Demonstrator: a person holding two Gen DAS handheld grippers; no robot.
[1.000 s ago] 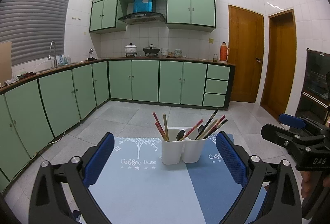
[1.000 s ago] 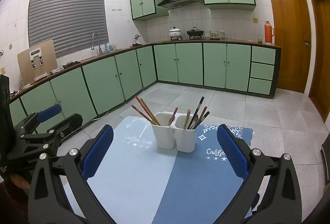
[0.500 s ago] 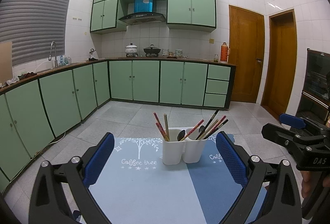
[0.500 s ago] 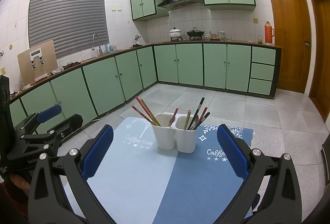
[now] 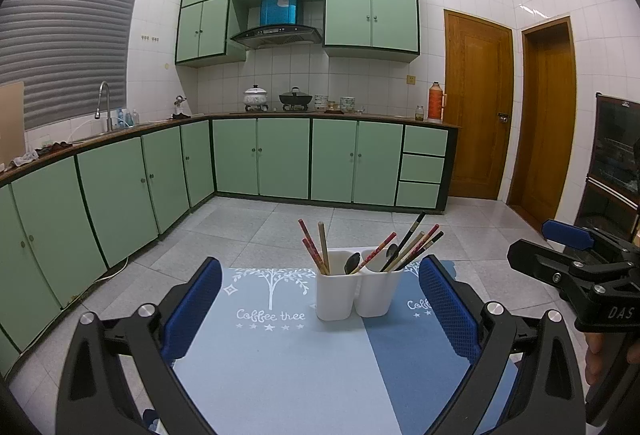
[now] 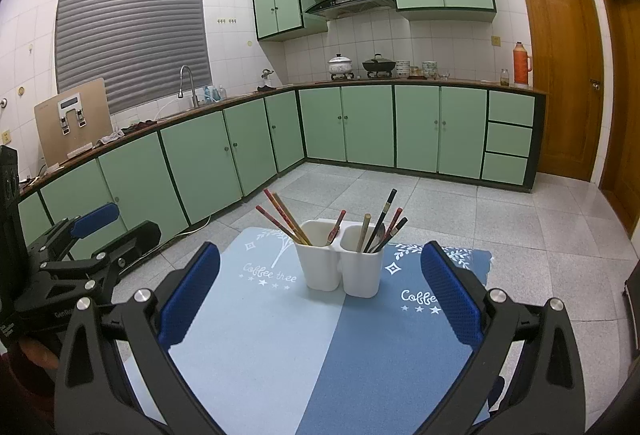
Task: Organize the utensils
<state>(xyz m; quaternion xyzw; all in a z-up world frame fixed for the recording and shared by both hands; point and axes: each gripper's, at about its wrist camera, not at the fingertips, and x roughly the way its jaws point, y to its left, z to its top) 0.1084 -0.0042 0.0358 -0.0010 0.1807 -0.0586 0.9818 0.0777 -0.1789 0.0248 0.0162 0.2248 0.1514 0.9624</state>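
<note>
Nearest, the left tongs (image 5: 320, 311) and right tongs (image 6: 320, 299) both stand spread wide and empty above the blue mat (image 5: 280, 375) on the table. Ahead of both, well apart and centred between their blue pads, stands the white two-cup holder (image 5: 354, 293), chopsticks (image 5: 316, 251) and spoons (image 5: 352, 263) upright in both cups. With nothing loose on the mat, this fits either utensils already sorted or mixed ones awaiting sorting, so I name no next move.

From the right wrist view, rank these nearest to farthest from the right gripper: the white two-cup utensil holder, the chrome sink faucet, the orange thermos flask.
1. White two-cup utensil holder: straight ahead of the right gripper, on the blue mat.
2. Chrome sink faucet: far left, on the side counter.
3. Orange thermos flask: far right, at the back counter's end by the door.
</note>
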